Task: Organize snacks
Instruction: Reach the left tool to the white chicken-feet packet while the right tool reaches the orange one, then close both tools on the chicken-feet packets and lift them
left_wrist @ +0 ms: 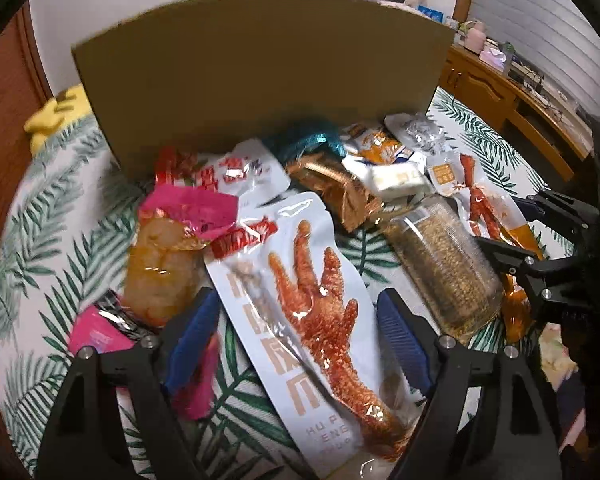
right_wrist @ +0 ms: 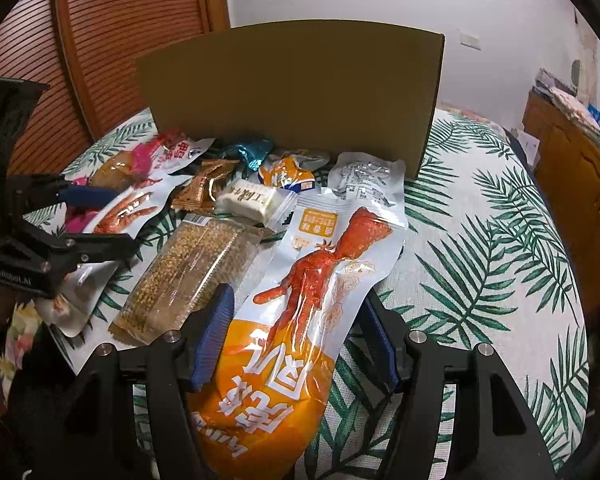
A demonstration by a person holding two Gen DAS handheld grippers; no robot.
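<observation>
Snack pile is spread on leaf-print cloth in front of upright cardboard panel. L gripper jaws are spread wide w/ white chicken-foot pack lying between, pads not pressing. R gripper jaws straddle orange chicken-foot pack; grip can't be told. Sesame bar pack lies just beside it.

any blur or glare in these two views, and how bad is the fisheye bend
Left wrist view: motion smear on the pink packet, glare on the white chicken-foot pack. Right wrist view: sharper, sheen on the orange chicken-foot pack. Both bow the cardboard box edges, with dark round corners.
</observation>
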